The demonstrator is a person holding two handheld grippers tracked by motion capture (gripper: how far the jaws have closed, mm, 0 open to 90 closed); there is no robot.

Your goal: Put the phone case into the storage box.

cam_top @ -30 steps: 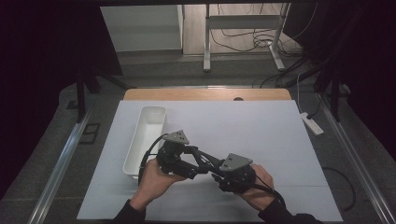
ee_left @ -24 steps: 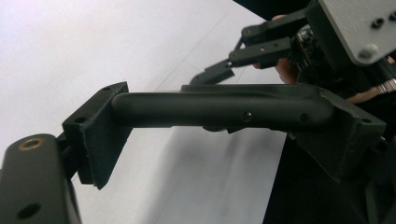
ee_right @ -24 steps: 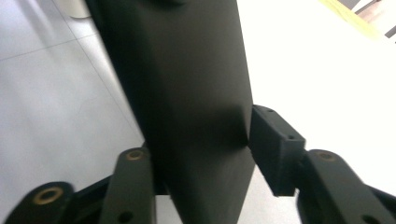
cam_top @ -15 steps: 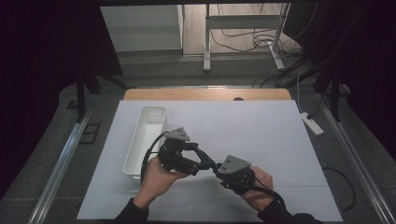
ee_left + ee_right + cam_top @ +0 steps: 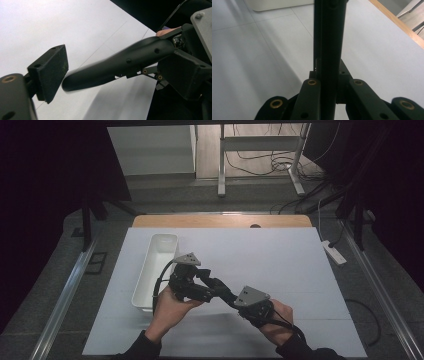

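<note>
The left gripper (image 5: 212,285) stands open over the table (image 5: 280,255); the right gripper (image 5: 225,296), its jaws just closed together on nothing, pokes between the left's pads (image 5: 51,72). The white bin (image 5: 150,275) just left looks empty

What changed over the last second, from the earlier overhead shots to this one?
The right gripper has just been closing its jaws; they now stand together with nothing between them, their tips reaching in between the open jaws of the left gripper. The left gripper's jaws have just been opening a little further. Both hands, the white tray and the white table kept their places.
</note>
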